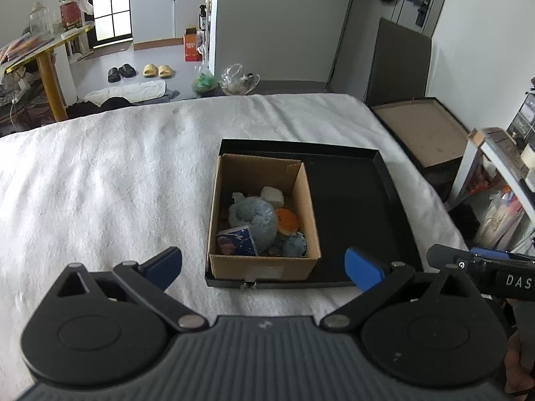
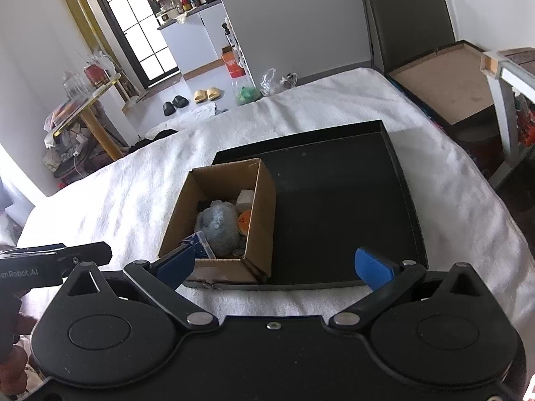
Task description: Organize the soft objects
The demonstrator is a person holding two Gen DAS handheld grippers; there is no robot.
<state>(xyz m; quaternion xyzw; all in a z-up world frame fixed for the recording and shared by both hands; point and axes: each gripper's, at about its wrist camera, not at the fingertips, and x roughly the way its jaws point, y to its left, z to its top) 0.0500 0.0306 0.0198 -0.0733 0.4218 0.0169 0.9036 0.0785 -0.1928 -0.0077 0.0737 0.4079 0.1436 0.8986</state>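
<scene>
2 grippers, left and right, spread wide, empty; plush toys in cardboard box

On the floor beyond the white bedspread sit 2 black slippers, 2 yellow slippers and an orange carton.

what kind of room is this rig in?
Likely a small lived-in flat, bedroom open to a kitchen area. The cardboard box of soft toys sits in a black tray on a bed with a white cover. Slippers lie on the floor, with kitchen cabinets behind.
</scene>
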